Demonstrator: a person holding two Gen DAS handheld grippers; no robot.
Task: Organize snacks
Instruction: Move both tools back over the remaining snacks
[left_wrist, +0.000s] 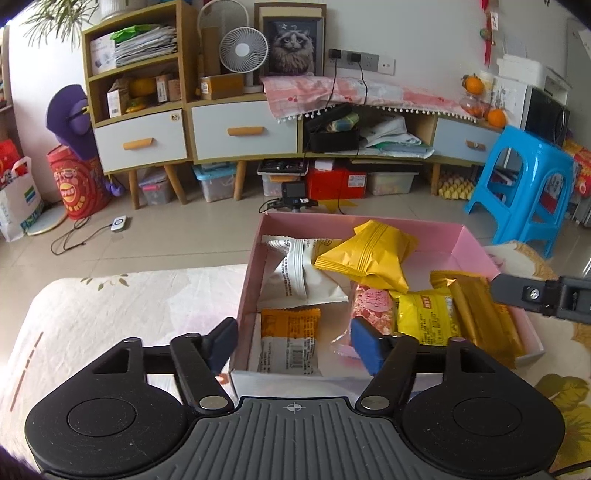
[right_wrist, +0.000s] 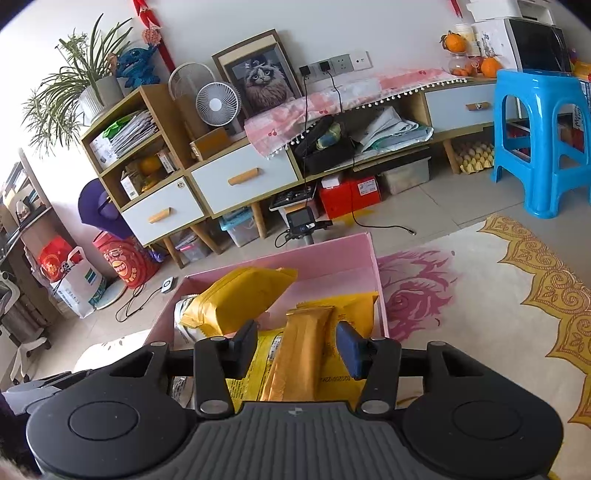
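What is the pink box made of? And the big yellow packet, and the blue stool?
Box: looks like cardboard, matt pink inside, thin straight walls with white cut edges.
Yellow packet: probably plastic film, slightly shiny, crinkled, with ridged sealed ends.
Stool: moulded plastic, glossy, one even blue.

**Snack packets gathered in an open pink box**

The open pink cardboard box (left_wrist: 469, 240) sits on a floral-patterned cloth. Inside, a puffy yellow foil pouch (left_wrist: 369, 258) lies tilted over a white crinkled packet (left_wrist: 295, 273). Nearer lie an orange-and-white sachet (left_wrist: 290, 339), a pink speckled wrapper (left_wrist: 371, 306), a bright yellow packet (left_wrist: 424, 314) and a long golden bar wrapper (right_wrist: 306, 350).
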